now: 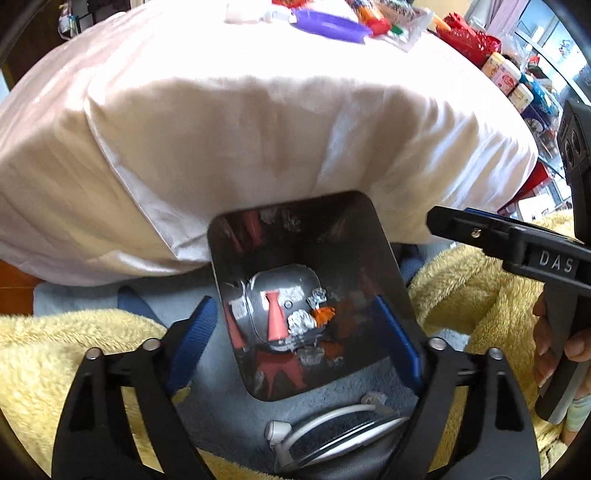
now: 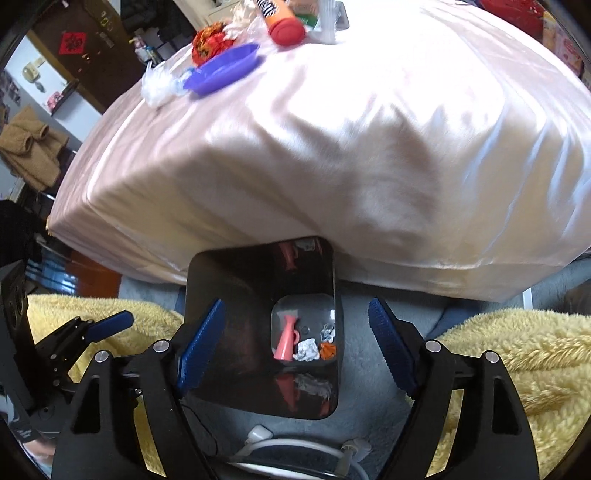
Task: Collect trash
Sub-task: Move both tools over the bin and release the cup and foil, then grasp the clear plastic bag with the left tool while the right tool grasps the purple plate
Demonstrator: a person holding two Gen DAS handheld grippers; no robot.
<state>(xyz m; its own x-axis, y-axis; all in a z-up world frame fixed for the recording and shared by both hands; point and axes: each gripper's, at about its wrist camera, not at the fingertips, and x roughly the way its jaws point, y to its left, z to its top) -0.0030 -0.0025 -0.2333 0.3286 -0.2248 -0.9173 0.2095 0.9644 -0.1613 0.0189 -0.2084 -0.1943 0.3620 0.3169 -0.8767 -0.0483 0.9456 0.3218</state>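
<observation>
A glossy black bin (image 1: 354, 229) stands on the floor against the draped table, right below both grippers. On its bottom lie a coral funnel-shaped piece (image 1: 275, 314), a crumpled foil wad (image 1: 301, 321) and an orange scrap (image 1: 323, 315). My left gripper (image 1: 295, 306) hangs open over the bin with nothing between its blue pads. In the right wrist view the bin (image 2: 236, 280) holds the same coral piece (image 2: 284, 339), wad (image 2: 307, 350) and scrap (image 2: 328, 350). My right gripper (image 2: 297, 305) is open and empty above it. The left gripper (image 2: 110, 321) shows at the left edge.
The table's pale satin cloth (image 1: 258, 129) bulges over the bin. On the table lie a purple dish (image 2: 225, 68), a red-capped tube (image 2: 286, 27) and clear wrappers (image 2: 159, 86). Yellow fleece (image 1: 461, 288) flanks the bin. A white cable (image 1: 332, 417) lies in front of it.
</observation>
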